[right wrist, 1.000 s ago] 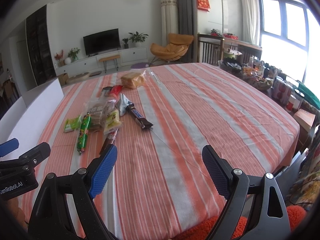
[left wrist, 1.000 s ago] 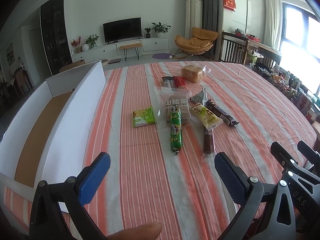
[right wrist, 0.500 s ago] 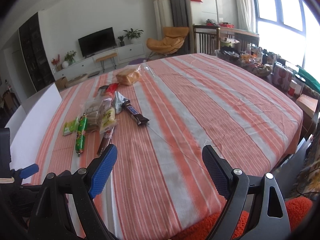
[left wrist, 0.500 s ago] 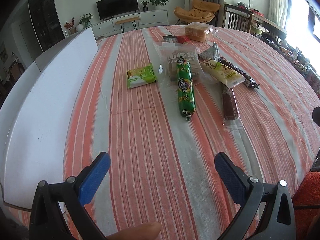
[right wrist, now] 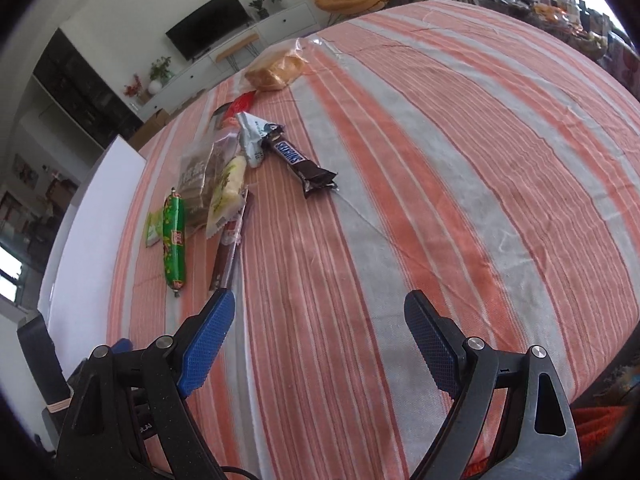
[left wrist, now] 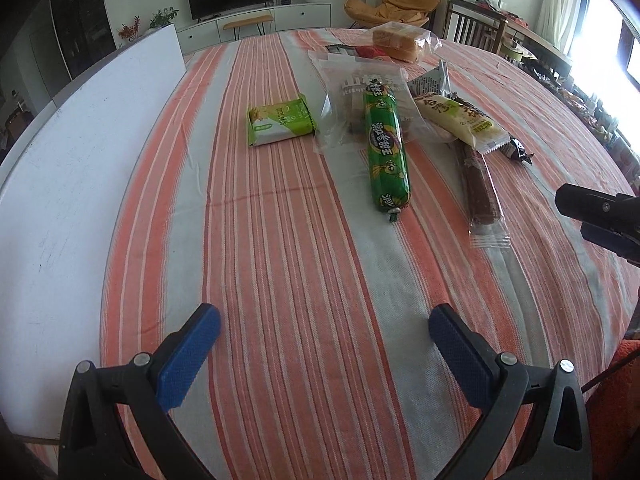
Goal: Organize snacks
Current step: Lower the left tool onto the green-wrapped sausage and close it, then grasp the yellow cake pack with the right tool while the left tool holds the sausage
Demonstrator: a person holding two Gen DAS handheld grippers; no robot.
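Snacks lie in a loose cluster on striped cloth, ahead of left gripper (left wrist: 324, 338), none held.

Green sausage (left wrist: 386, 148): long tube, lengthwise away from gripper, nearest item, straight ahead & slightly right; far end rests on clear bag (left wrist: 352, 108), flat, w/ brown contents.

Small green-white pack (left wrist: 280, 124): flat, ahead-left, just beside the bag.

Yellow-cream wrapped bar (left wrist: 460, 120): angled, ahead-right, overlapping top of dark red-brown stick (left wrist: 480, 188) in clear wrap, which runs toward gripper.

Snickers bar (right wrist: 300, 164): dark wrapper, diagonal, well ahead of right gripper (right wrist: 320, 328), beside silver-blue packet (right wrist: 256, 136).

Bagged bread (left wrist: 400, 42) farthest; red pack (left wrist: 370, 52) just before it.
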